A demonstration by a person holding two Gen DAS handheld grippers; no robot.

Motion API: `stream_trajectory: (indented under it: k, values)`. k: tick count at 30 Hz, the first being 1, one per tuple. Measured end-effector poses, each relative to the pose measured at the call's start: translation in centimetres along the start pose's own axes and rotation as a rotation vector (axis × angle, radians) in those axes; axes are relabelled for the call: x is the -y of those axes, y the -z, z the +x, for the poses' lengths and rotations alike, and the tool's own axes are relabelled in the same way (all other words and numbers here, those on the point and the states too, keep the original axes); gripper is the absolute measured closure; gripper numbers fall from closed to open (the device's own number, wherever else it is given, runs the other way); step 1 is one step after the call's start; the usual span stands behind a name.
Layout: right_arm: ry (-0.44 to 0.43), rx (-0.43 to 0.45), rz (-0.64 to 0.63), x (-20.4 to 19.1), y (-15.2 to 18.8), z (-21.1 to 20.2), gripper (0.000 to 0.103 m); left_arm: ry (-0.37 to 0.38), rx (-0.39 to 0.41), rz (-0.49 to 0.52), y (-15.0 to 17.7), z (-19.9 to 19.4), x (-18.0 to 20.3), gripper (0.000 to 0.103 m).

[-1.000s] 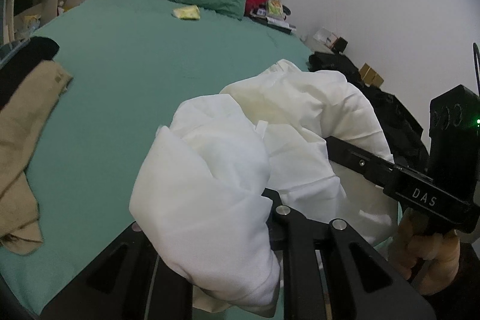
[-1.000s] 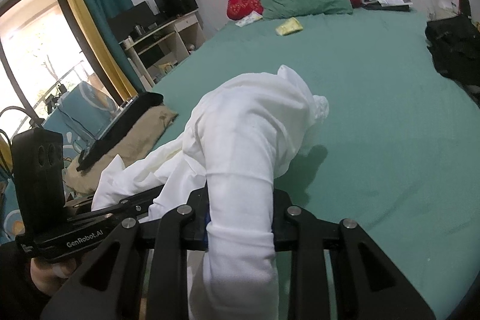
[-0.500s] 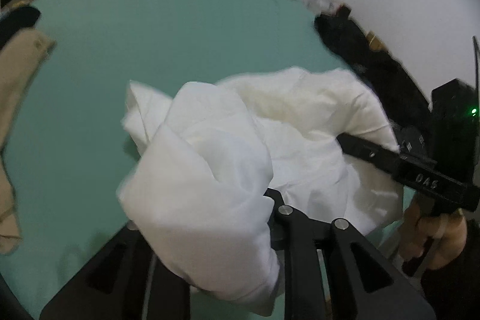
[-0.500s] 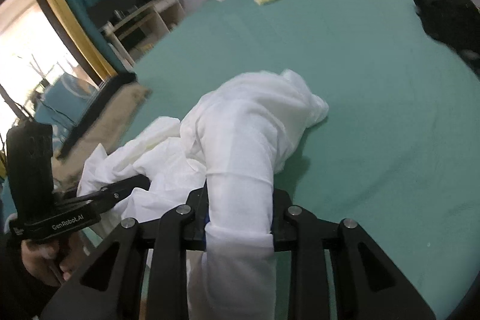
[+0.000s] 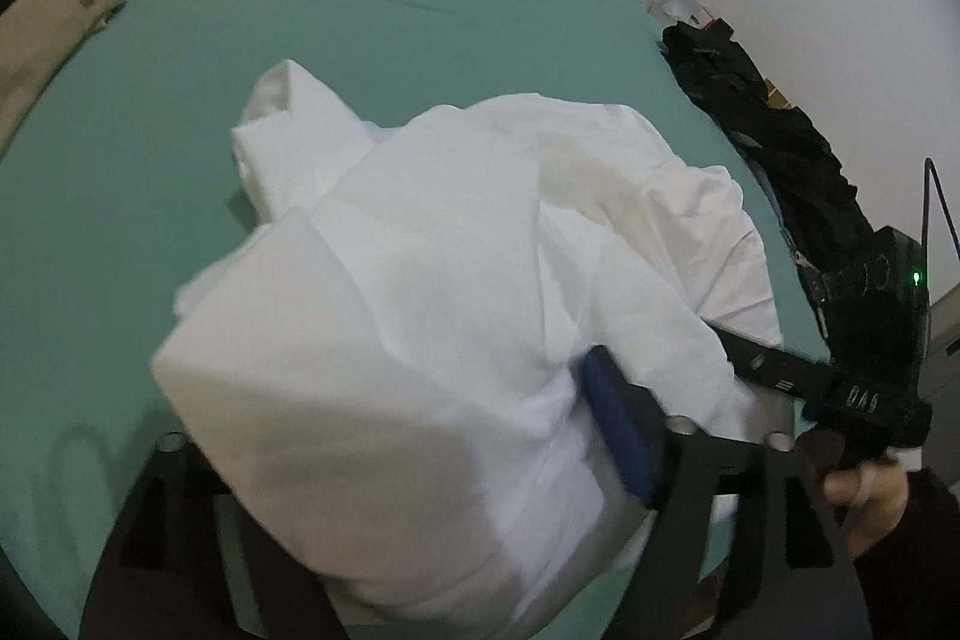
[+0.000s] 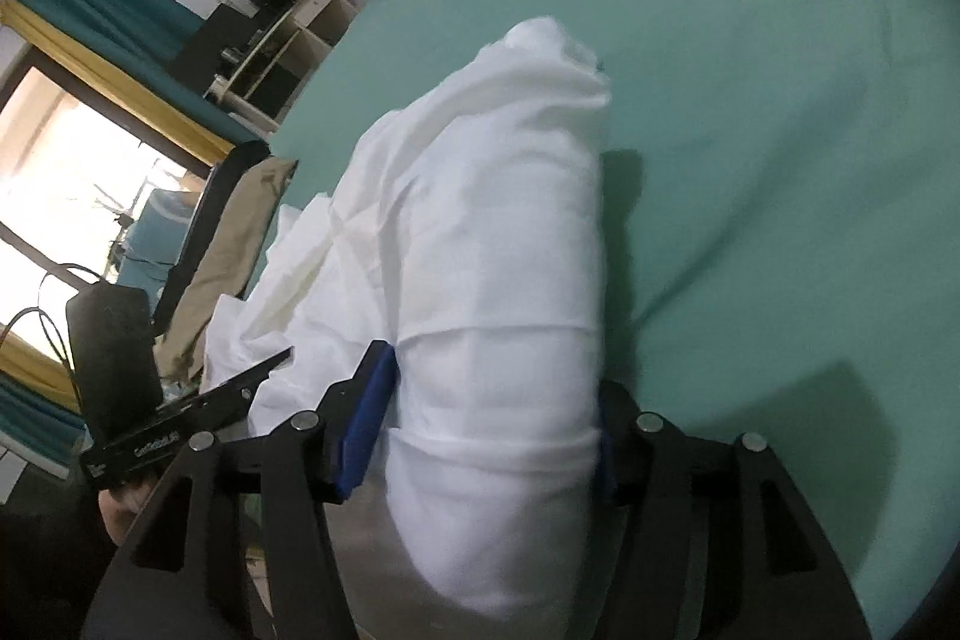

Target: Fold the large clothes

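The white garment (image 5: 456, 292) lies bunched on the green bed sheet (image 5: 336, 40), and a thick fold of it runs back between each pair of tongs. In the left wrist view the cloth drapes over the left tongs (image 5: 420, 460); their jaws are opening, the blue pad (image 5: 618, 436) on one finger stands bare at the cloth's edge, and the other finger is hidden beneath the fabric. In the right wrist view a rolled band of cloth (image 6: 498, 352) sits between the right tongs (image 6: 486, 430), whose jaws are also opening; a gap shows between the blue pad (image 6: 366, 424) and the fabric on that side. The garment is plain white, crumpled into soft folds, with a seam crossing the rolled band. Beside it on the bed lie a tan garment (image 5: 42, 40) and a black garment (image 5: 774, 148).
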State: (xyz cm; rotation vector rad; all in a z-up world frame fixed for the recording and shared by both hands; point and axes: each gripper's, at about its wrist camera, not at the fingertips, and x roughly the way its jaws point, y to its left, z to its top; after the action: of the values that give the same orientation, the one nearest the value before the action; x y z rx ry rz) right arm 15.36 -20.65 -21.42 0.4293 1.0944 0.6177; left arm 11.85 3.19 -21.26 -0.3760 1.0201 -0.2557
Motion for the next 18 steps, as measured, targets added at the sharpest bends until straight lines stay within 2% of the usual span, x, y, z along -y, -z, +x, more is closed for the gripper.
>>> stream_trajectory:
  k: [1, 3, 5, 7, 8, 9, 10, 13, 18]
  values:
    - [-0.01, 0.0, 0.003, -0.2, 0.0, 0.1, 0.064, 0.016, -0.001, -0.008, -0.1, 0.2, 0.0, 0.02]
    - [-0.069, 0.007, 0.059, 0.1, 0.1, 0.3, 0.074, 0.063, -0.011, -0.032, 0.3, 0.2, 0.2, 0.02]
    - [-0.077, 0.022, 0.054, -0.5, 0.2, 0.4, 0.079, 0.094, -0.013, -0.032, 0.5, 0.3, 0.5, 0.02]
    - [-0.08, 0.043, 0.024, -1.8, -0.1, 0.1, 0.082, 0.069, -0.024, 0.017, 0.6, 0.7, 1.2, 0.022]
    - [-0.083, 0.057, 0.001, -2.6, -0.2, -0.2, 0.083, 0.052, -0.025, 0.033, 0.6, 0.9, 1.5, 0.028]
    - [-0.085, 0.067, -0.023, -3.4, -0.3, -0.5, 0.083, 0.056, -0.025, 0.037, 0.5, 0.9, 1.6, 0.054]
    - [-0.078, 0.075, -0.05, -4.4, -0.6, -0.7, 0.083, 0.093, -0.03, 0.019, 0.3, 0.9, 1.5, 0.07]
    - [-0.05, 0.102, -0.118, -6.8, -1.4, -1.1, 0.083, 0.092, 0.013, 0.034, -0.2, 0.0, 1.7, 0.076]
    - [-0.051, 0.135, -0.143, -8.7, -3.0, -1.2, 0.084, 0.072, 0.088, 0.047, -1.4, -2.5, 1.5, 0.077]
